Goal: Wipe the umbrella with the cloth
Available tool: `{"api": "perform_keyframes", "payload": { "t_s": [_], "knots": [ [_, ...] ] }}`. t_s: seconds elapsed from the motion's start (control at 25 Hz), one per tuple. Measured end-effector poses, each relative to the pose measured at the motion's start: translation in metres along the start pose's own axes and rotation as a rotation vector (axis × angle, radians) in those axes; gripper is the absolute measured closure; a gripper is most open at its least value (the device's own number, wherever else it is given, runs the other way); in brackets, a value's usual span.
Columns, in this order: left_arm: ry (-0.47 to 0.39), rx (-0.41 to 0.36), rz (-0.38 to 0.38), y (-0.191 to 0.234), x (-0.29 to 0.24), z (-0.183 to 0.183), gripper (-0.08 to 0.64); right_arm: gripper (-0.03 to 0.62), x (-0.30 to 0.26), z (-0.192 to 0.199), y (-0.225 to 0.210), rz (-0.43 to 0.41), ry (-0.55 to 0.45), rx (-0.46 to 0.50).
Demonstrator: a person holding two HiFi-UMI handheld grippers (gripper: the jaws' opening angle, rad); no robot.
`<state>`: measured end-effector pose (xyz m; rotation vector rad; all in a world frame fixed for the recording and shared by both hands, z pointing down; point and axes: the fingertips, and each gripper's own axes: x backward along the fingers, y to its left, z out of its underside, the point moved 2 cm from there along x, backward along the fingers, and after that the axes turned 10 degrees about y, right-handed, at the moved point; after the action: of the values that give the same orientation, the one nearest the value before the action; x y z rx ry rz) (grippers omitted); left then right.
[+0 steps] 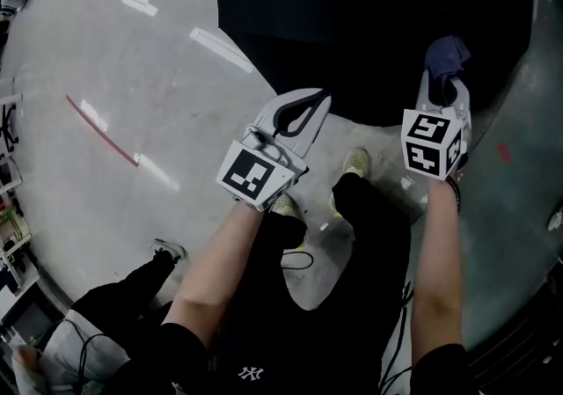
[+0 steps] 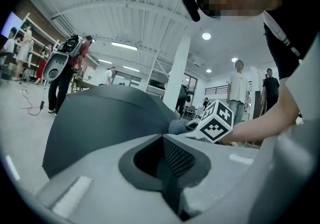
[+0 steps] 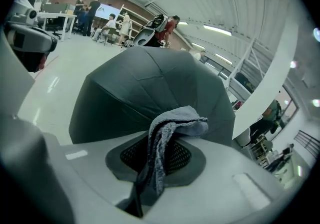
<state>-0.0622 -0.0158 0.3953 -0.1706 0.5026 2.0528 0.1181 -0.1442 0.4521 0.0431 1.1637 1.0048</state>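
Right now, your right claw (image 1: 442, 85) pinches a grey-blue cloth (image 3: 172, 130) at the near edge of the open dark umbrella (image 1: 369, 24), which sits on the pale floor (image 1: 132, 76) ahead of you. Your left claw (image 2: 167, 168) is pressed together, holding nothing, near the umbrella's rim.

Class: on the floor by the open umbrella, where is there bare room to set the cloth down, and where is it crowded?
Bare floor lies left of the umbrella, between its edge and the red strip. It is crowded at the umbrella's near edge, where the person's shoes stand between the left tool and the right tool, which grips the cloth.
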Motion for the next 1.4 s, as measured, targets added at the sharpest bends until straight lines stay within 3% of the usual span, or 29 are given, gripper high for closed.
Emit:
{"api": "perform_keyframes", "payload": {
  "t_s": [0.36, 1.4],
  "knots": [
    [-0.020, -0.015, -0.020, 0.037, 0.015, 0.042, 0.560, 0.506, -0.011, -0.010, 0.085, -0.001, -0.004, 0.131],
    [-0.048, 0.001, -0.088, 0.110, 0.042, 0.121, 0.560, 0.505, -0.040, -0.032, 0.270, -0.185, -0.073, 0.203]
  ]
}}
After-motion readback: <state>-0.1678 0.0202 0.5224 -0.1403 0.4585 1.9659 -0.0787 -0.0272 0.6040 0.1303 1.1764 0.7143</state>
